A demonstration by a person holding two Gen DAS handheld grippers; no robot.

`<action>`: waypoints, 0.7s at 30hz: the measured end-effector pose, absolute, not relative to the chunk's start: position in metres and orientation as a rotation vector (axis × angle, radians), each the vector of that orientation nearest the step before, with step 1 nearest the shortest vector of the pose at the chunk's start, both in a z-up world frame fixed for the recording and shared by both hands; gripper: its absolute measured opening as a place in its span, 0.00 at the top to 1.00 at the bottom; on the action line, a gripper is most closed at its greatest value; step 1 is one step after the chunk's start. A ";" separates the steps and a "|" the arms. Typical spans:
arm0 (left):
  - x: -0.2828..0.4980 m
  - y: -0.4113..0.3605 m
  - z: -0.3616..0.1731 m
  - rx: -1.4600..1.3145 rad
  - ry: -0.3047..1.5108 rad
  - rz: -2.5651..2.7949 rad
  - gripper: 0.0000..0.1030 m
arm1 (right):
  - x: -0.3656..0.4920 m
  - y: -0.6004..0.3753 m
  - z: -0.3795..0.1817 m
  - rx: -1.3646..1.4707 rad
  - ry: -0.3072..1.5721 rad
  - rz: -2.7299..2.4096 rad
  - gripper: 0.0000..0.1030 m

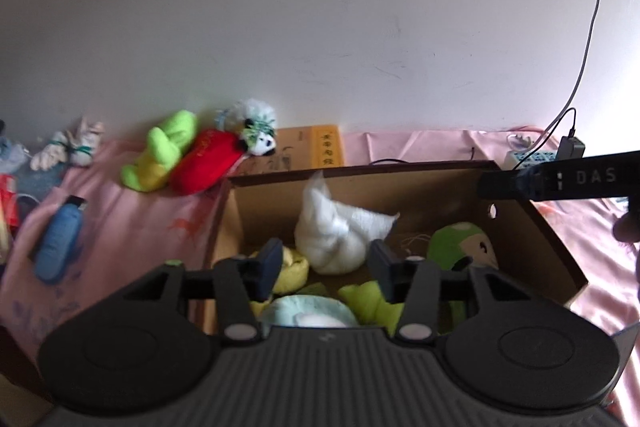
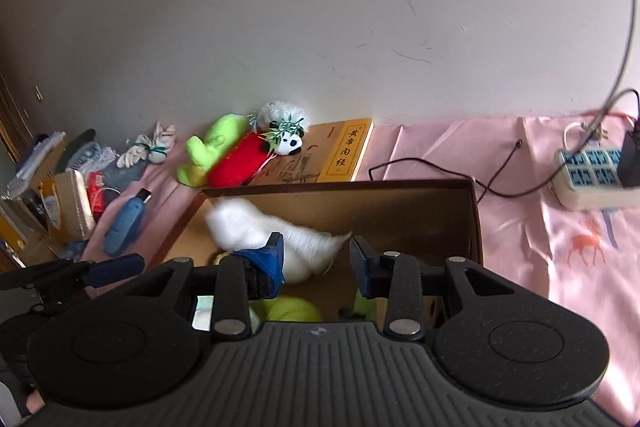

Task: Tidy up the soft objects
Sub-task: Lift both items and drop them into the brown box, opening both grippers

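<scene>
A brown cardboard box [image 1: 536, 227] [image 2: 474, 223] sits on the pink cloth. Inside lie a white cloth bundle [image 1: 336, 231] [image 2: 276, 235], a green-capped doll [image 1: 460, 243], yellow-green soft pieces [image 1: 296, 267] and a pale blue roll [image 1: 308, 311]. My left gripper [image 1: 326, 267] is open and empty above the box's near end. My right gripper [image 2: 318, 261] is open and empty over the box, just in front of the blurred white bundle. Outside, by the wall, lie a lime green plush [image 1: 164, 151] [image 2: 212, 147], a red plush [image 1: 208, 161] [image 2: 238, 163] and a small panda [image 1: 260, 143] [image 2: 290, 143].
A yellow book [image 2: 344, 151] lies behind the box. A blue tube-shaped object [image 1: 58, 239] [image 2: 124, 227] and white knotted socks [image 1: 68, 147] [image 2: 148, 147] lie left. A power strip [image 2: 592, 179] with cables sits right. Cluttered boxes [image 2: 60, 199] stand far left.
</scene>
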State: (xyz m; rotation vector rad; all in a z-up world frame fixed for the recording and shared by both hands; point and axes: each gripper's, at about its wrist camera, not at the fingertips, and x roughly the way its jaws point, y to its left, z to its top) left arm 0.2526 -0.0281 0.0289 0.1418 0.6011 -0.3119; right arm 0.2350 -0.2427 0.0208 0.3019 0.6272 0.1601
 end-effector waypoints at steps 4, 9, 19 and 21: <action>0.229 -0.033 0.037 0.200 0.589 -0.256 0.40 | 0.211 -0.237 0.024 0.324 0.613 0.161 0.81; 0.202 -0.035 0.042 0.242 0.582 -0.211 0.35 | 0.182 -0.226 0.026 0.314 0.606 0.135 0.81; 0.153 -0.030 0.053 0.264 0.561 -0.177 0.30 | 0.130 -0.214 0.017 0.387 0.605 0.183 0.81; 0.147 -0.027 0.053 0.260 0.569 -0.164 0.30 | 0.123 -0.212 0.014 0.398 0.609 0.191 0.81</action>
